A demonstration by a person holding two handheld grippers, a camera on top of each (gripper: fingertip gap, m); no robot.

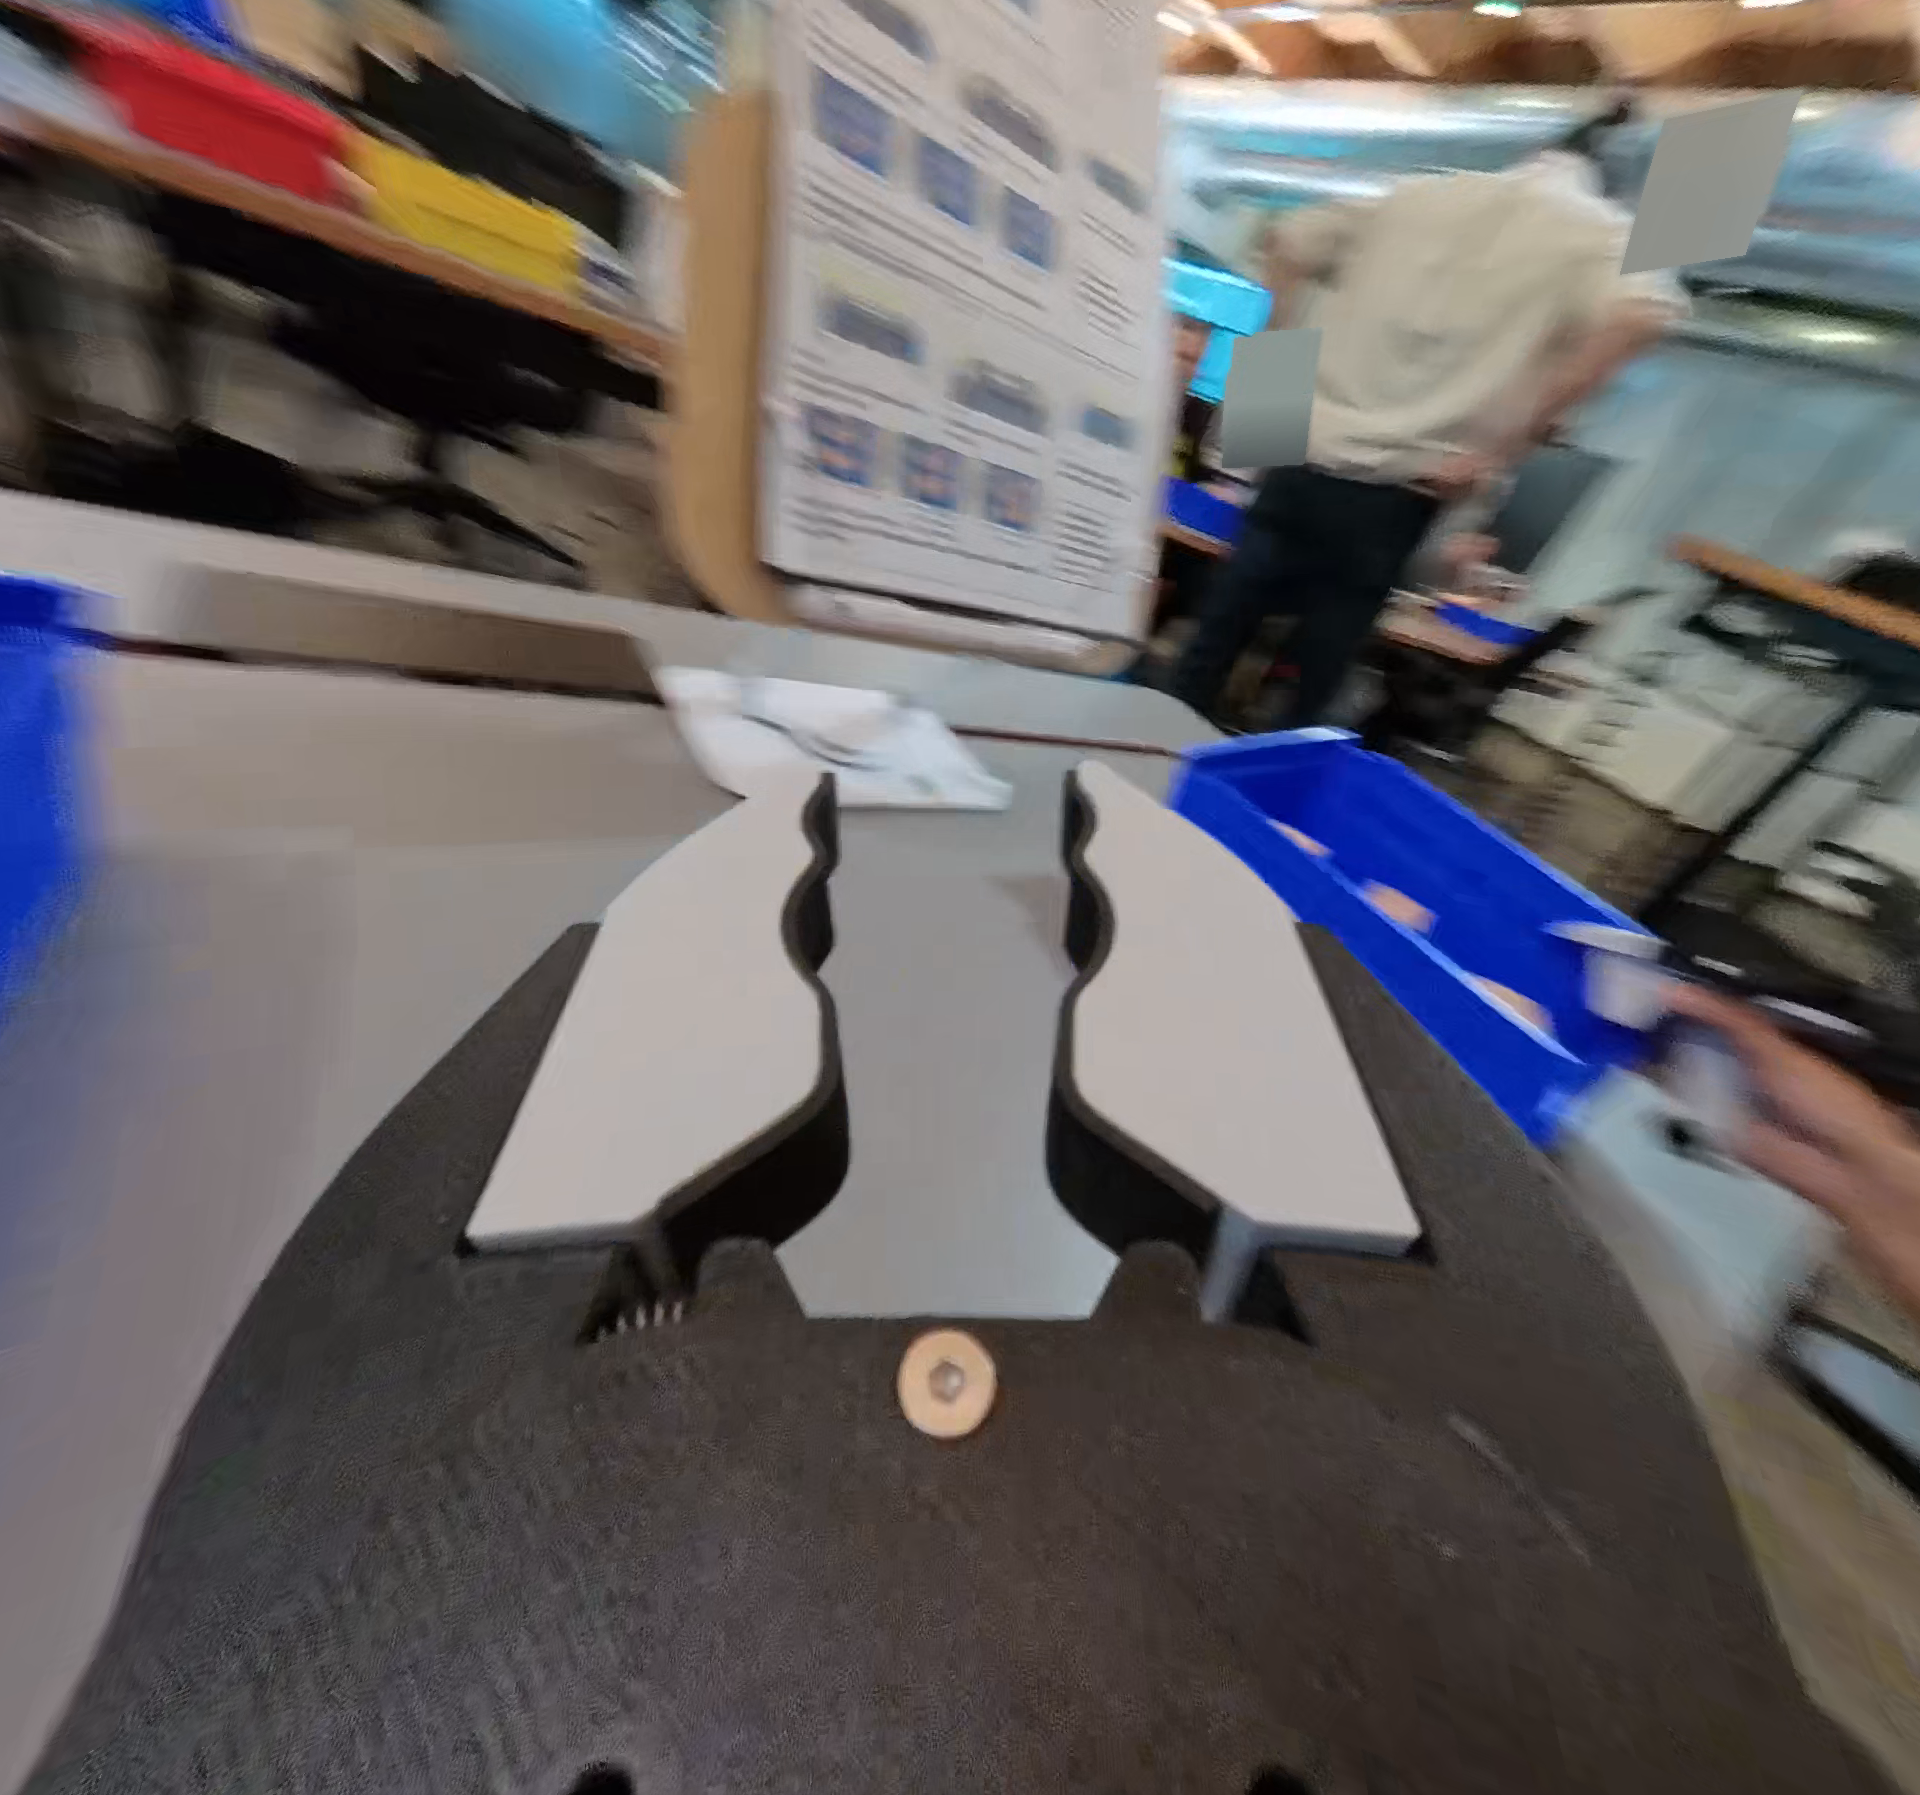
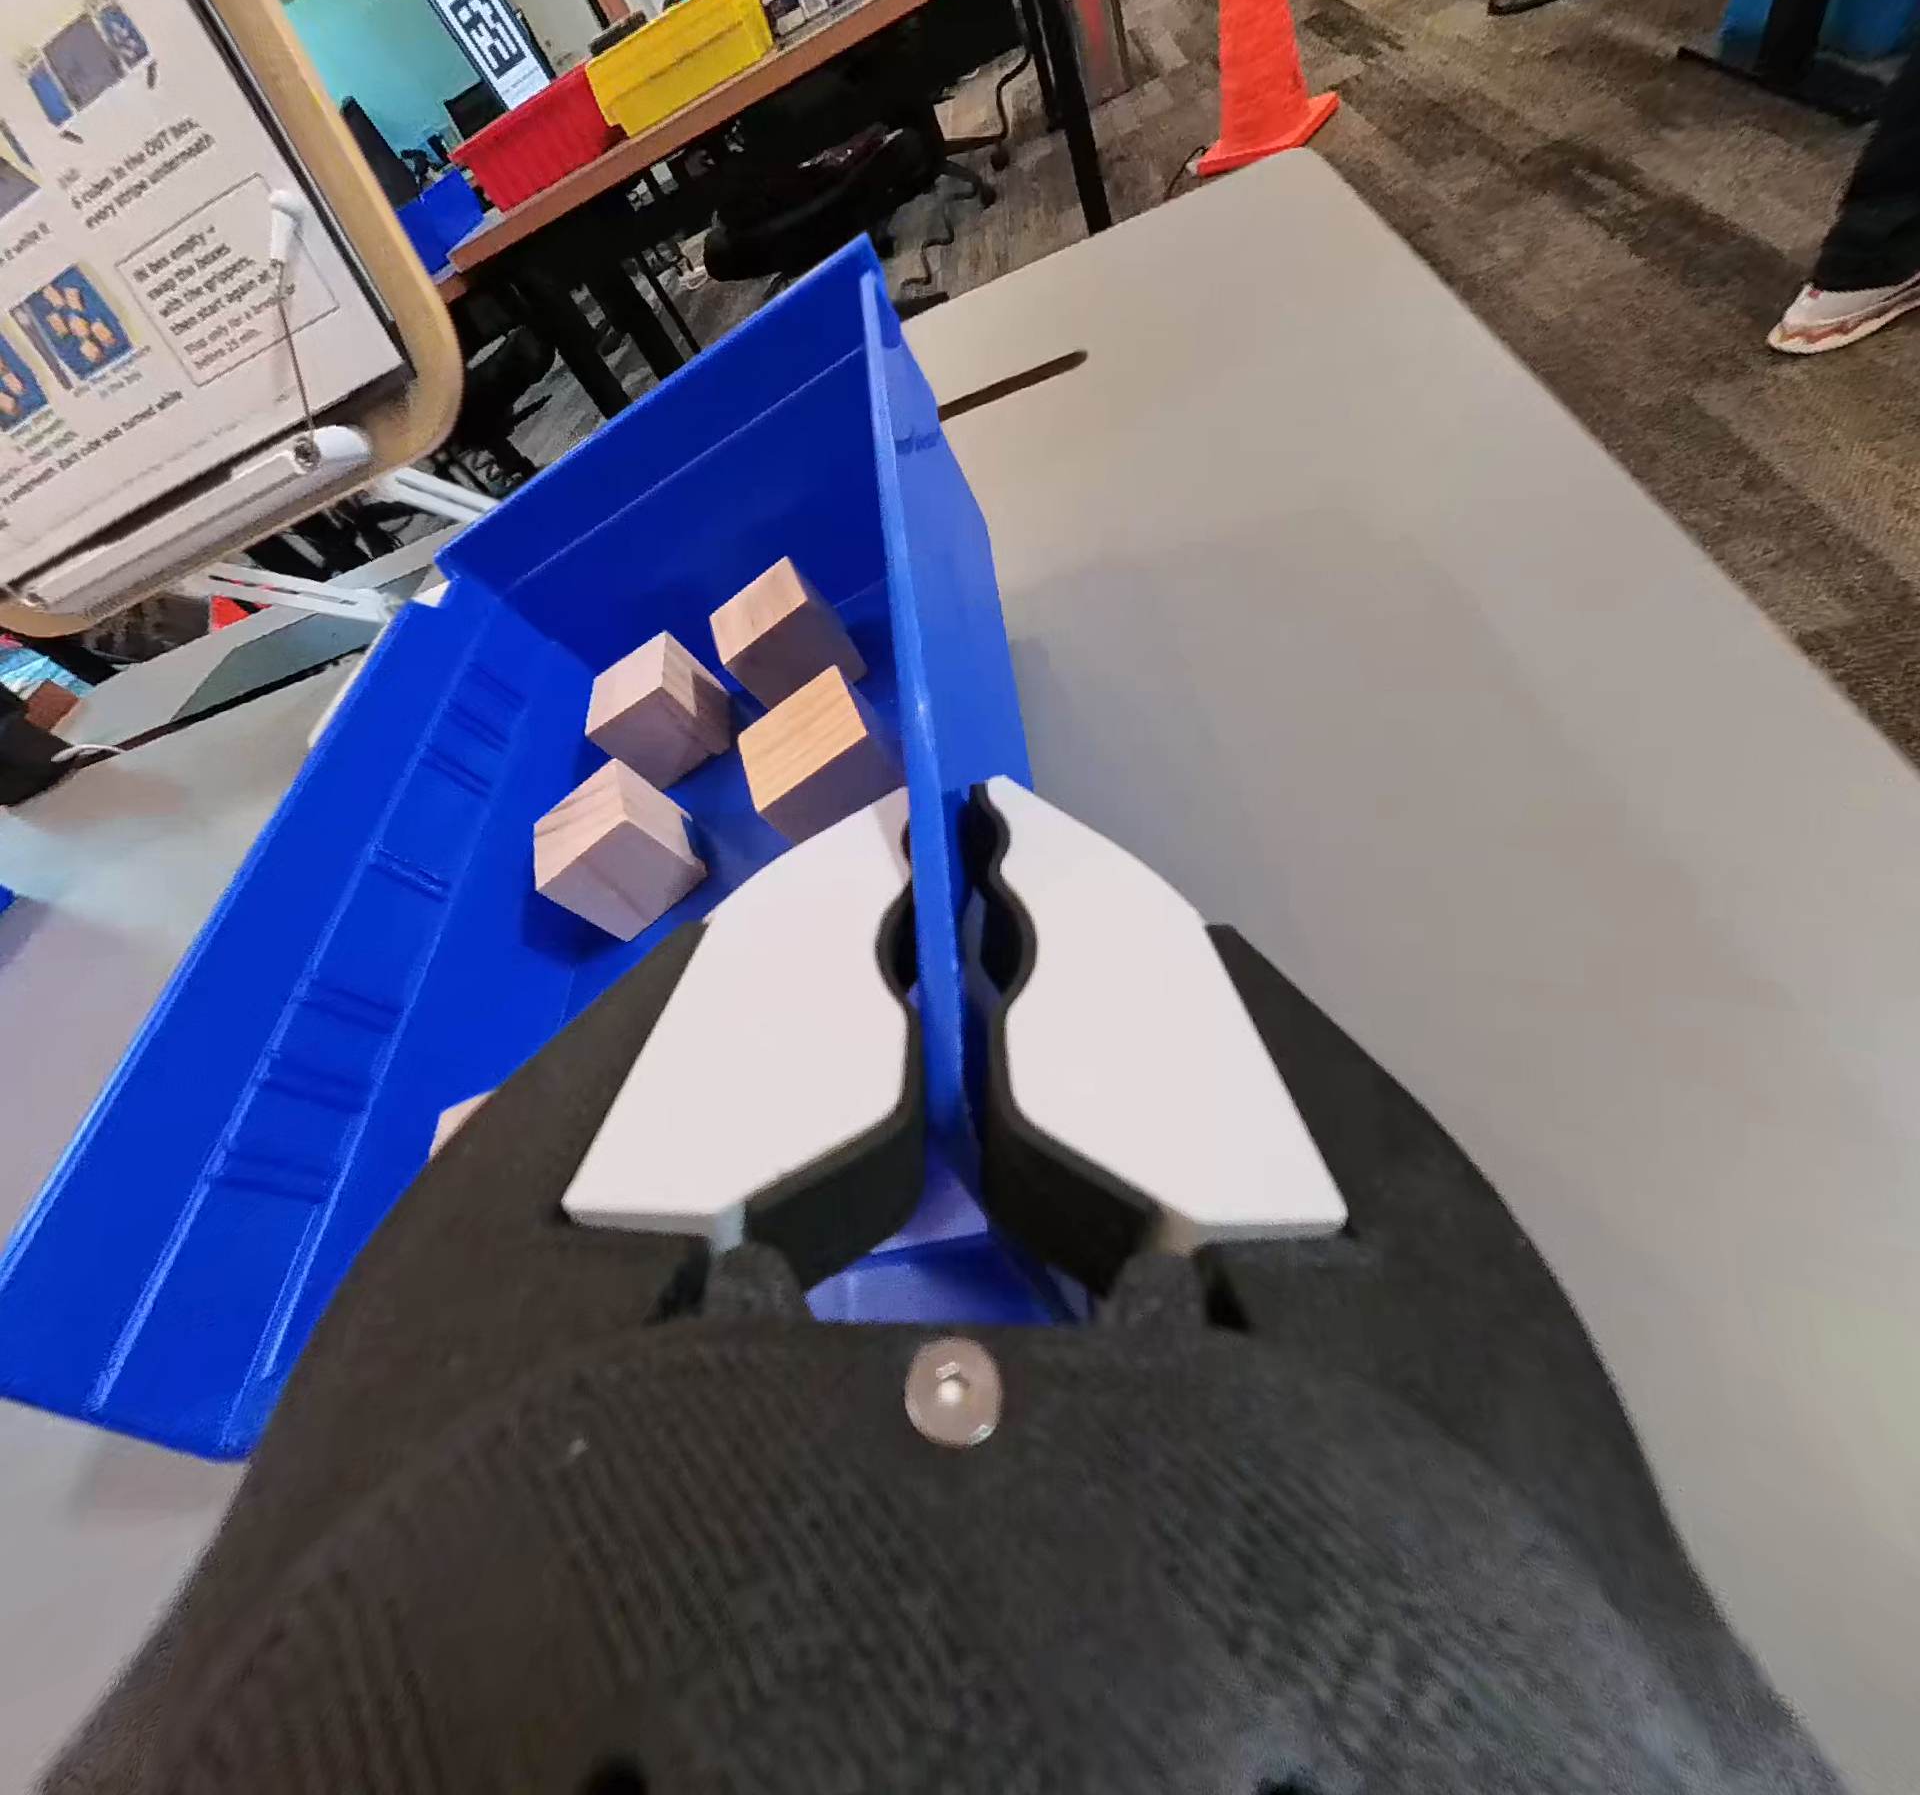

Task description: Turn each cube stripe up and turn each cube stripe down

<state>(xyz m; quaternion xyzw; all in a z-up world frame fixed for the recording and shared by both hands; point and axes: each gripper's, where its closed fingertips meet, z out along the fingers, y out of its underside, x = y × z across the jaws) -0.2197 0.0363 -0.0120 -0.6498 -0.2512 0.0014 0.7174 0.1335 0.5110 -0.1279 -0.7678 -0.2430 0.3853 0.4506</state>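
1. Right now, my right tongs were clenched on the side wall of the blue plastic bin, which stood on the grey tabletop.
2. Four plain wooden cubes lay inside that bin, no stripe showing on them.
3. My left tongs were released, hanging above the tabletop, gripping nothing; that view was blurred.

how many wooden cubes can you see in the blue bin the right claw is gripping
4 in the blue bin: far cube, left-middle cube, one by the gripped wall, nearest cube. The right claw may hide more.
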